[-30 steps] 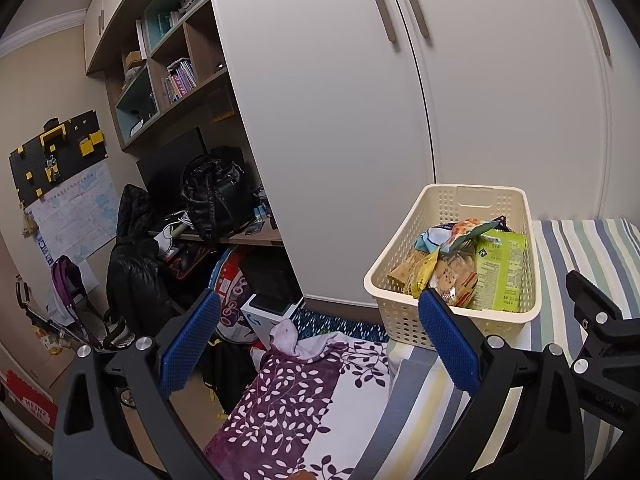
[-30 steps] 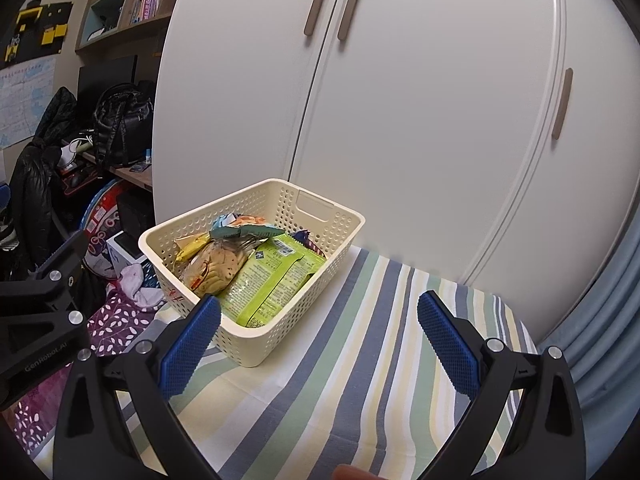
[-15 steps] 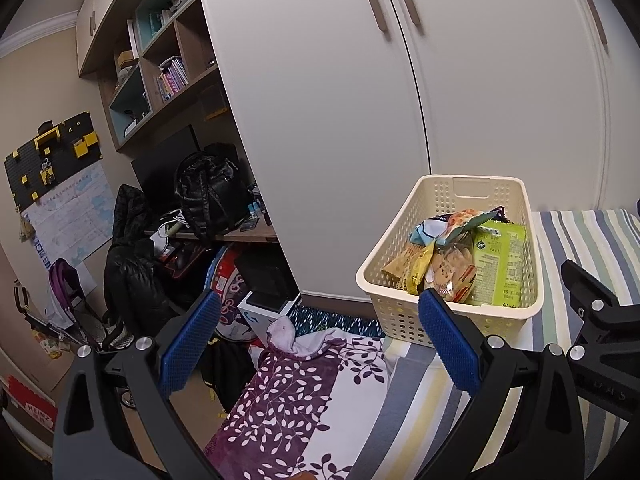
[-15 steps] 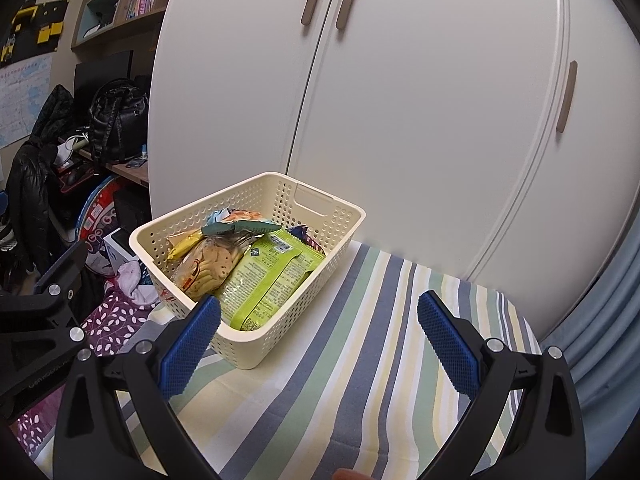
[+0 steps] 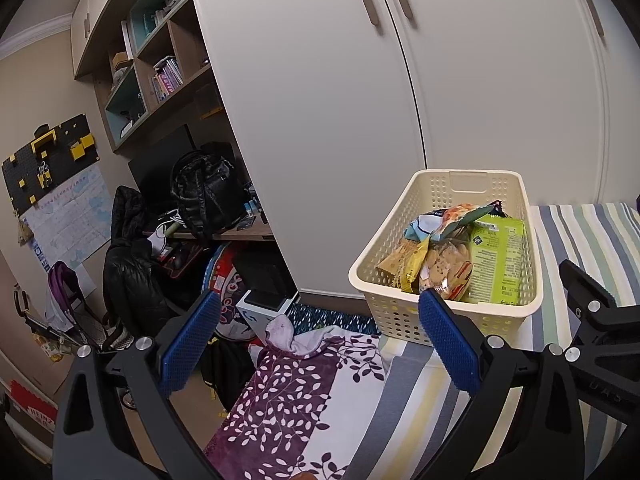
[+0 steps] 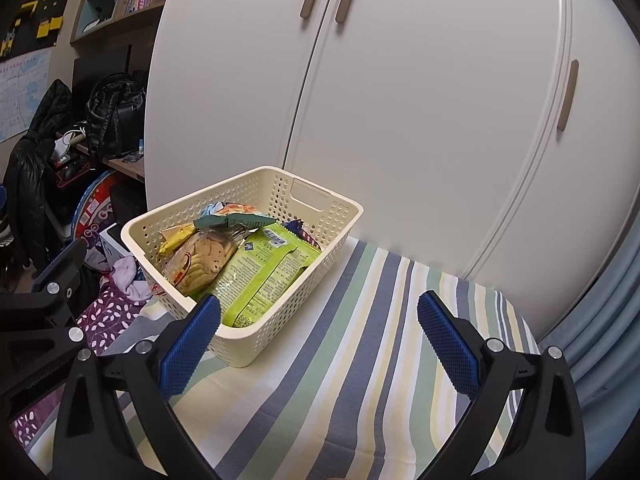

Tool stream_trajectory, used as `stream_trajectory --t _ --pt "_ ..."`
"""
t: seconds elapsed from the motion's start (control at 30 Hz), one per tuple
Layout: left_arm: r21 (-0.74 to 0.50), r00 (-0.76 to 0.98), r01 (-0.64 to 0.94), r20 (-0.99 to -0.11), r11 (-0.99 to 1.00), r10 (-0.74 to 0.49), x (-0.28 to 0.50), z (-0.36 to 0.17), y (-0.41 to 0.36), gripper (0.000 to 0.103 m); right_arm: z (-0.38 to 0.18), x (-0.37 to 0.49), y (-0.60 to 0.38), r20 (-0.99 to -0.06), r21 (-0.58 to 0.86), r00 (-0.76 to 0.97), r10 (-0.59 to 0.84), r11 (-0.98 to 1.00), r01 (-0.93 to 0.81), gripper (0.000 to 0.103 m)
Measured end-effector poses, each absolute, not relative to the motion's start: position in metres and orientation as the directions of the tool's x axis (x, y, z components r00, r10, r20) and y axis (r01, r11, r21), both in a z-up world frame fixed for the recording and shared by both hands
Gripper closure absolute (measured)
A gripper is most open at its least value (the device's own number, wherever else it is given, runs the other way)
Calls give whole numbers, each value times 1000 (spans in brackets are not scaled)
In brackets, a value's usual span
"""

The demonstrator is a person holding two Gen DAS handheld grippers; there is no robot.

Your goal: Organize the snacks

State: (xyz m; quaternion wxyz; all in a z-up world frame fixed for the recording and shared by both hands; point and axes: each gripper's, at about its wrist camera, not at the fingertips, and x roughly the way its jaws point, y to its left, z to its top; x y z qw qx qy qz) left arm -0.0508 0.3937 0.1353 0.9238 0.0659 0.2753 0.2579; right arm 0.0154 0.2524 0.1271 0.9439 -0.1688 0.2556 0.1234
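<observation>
Cream plastic basket (image 6: pixel 256 322): stood on the striped bed (image 6: pixel 360 380), holding the snacks (image 6: pixel 256 276) together.
Left gripper (image 5: pixel 318 338): jaws spread wide, empty, beside the basket.
Right gripper (image 6: pixel 318 336): jaws apart, empty, at its near corner.

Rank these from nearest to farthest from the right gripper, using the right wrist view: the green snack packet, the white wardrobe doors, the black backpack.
From the right gripper:
1. Green snack packet, in the cream basket, just ahead near the left finger.
2. White wardrobe doors, behind the basket.
3. Black backpack, far left on the desk.
</observation>
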Motion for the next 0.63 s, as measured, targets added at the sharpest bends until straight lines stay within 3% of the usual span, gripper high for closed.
stream_trajectory --t 0.43,0.63 --pt "275 725 -419 -472 866 501 -52 141 381 3 127 12 235 -522 -242 839 155 916 -320 5" --pt "168 733 -323 -578 931 358 -54 132 367 3 113 7 194 -594 -204 794 127 931 -302 5"
